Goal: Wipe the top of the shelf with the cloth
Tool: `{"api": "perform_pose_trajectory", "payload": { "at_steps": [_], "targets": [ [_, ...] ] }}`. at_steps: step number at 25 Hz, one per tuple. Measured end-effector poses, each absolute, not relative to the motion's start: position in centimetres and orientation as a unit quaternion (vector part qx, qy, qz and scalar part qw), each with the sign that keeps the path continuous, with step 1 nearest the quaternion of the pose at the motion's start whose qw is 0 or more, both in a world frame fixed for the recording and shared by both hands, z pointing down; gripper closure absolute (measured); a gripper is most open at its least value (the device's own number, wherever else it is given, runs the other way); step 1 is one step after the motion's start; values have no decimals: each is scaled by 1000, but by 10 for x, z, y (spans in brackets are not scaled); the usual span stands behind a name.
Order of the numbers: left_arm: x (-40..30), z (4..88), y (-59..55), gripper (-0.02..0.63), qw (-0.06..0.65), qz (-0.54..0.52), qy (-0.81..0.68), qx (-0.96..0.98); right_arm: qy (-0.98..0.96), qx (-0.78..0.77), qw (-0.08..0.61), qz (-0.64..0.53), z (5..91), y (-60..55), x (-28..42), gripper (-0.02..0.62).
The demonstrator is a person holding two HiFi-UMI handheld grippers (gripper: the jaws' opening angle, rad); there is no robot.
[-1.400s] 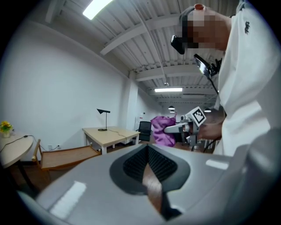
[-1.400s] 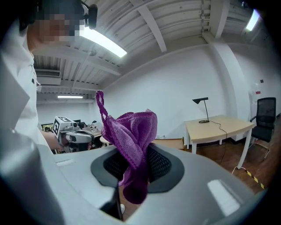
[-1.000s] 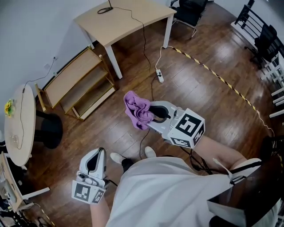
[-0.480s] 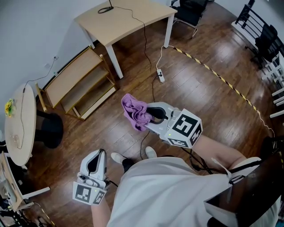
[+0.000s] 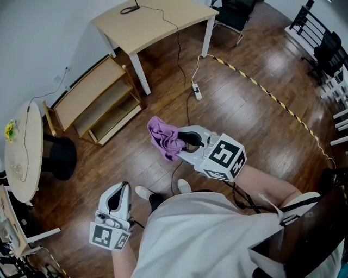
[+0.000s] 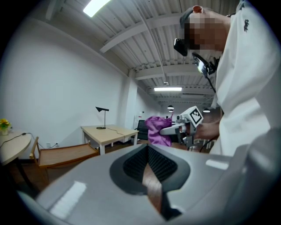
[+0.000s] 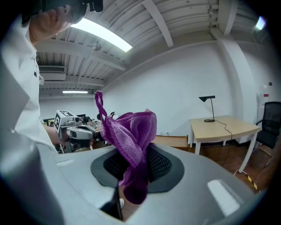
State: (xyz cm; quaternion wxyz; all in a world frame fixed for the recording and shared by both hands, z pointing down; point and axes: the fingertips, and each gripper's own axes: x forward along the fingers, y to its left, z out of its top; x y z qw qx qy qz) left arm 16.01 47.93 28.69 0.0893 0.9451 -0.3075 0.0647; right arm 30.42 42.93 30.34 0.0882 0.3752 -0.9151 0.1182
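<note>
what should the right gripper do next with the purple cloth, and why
Probably carry it forward and to the left, toward the top board of the shelf. The right gripper is shut on the purple cloth, but holds it in the air above the floor, well apart from the shelf by the wall, so no wiping can begin yet.

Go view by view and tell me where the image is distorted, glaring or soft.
Head view: fisheye bows the floor tape, evenly lit, sharp. Left gripper view: dark round vignette, ceiling light blown out. Right gripper view: light strip glares, cloth crisp.
</note>
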Motion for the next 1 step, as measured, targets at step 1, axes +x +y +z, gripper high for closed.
{"api": "perform_pose_trajectory", "payload": {
  "at_steps": [1],
  "targets": [
    [161, 288, 479, 588, 90, 65, -307, 945, -915, 374, 91, 118, 305, 429, 304, 494]
  ]
}}
